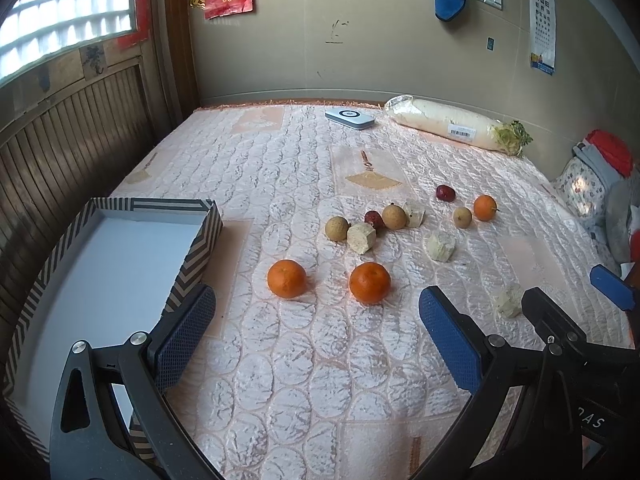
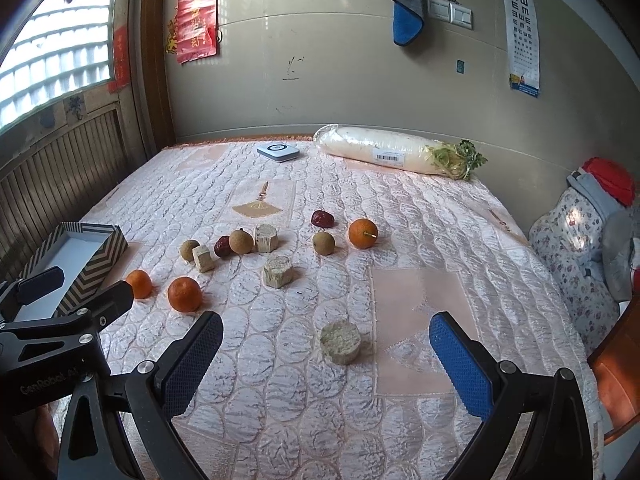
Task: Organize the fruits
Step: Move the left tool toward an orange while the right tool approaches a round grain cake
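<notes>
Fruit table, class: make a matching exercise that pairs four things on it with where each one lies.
Things:
1. striped box
2. white radish
3. orange with a stem
4. pale round chunk

Places:
A. at the far edge, by the wall
B. nearest, between the fingers of the right hand-held gripper
C. at the left edge of the table
D. right of a small brown fruit

Pairs: 1-C, 2-A, 3-D, 4-B

Box (image 1: 120, 248) left of scattered fruits (image 1: 368, 282)
</notes>
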`<state>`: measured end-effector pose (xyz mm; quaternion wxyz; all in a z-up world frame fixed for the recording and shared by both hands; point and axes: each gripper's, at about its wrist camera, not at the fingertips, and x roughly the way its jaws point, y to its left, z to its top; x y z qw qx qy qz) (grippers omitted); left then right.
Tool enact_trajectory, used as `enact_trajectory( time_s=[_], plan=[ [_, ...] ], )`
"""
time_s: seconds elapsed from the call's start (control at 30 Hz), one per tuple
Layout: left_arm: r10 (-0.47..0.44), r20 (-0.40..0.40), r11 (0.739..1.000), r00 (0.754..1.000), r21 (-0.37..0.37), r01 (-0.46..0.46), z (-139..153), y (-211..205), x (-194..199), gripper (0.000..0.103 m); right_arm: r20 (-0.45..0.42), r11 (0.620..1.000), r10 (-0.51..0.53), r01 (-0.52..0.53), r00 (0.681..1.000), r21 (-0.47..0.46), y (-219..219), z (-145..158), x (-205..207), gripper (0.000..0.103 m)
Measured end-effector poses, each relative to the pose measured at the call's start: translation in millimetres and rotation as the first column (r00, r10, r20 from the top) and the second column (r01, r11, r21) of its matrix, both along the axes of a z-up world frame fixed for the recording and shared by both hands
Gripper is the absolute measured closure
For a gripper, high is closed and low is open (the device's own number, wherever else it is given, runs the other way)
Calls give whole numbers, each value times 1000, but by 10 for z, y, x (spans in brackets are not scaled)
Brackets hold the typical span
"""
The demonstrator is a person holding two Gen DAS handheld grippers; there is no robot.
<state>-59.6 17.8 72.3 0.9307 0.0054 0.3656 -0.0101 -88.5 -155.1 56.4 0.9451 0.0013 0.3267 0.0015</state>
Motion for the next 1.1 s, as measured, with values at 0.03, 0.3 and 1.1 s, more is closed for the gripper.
enact_trajectory(
  time_s=[0.03,0.3,1.1],
  plan=[
    [0,-1,1000,1000,2,0,-4,-11,4,0,0,1000,-4,4,1000,1,-12,-3,2,0],
    [-6,-18,1000,1000,16,7,-60,-91,42,0,-31,999,-34,35,999,17,-120,-76,49,0],
    [-72,-98,997,993,4,73,-249,-51,179,0,-56,999,-36,37,998,17,-226,-165,144,0]
  ],
)
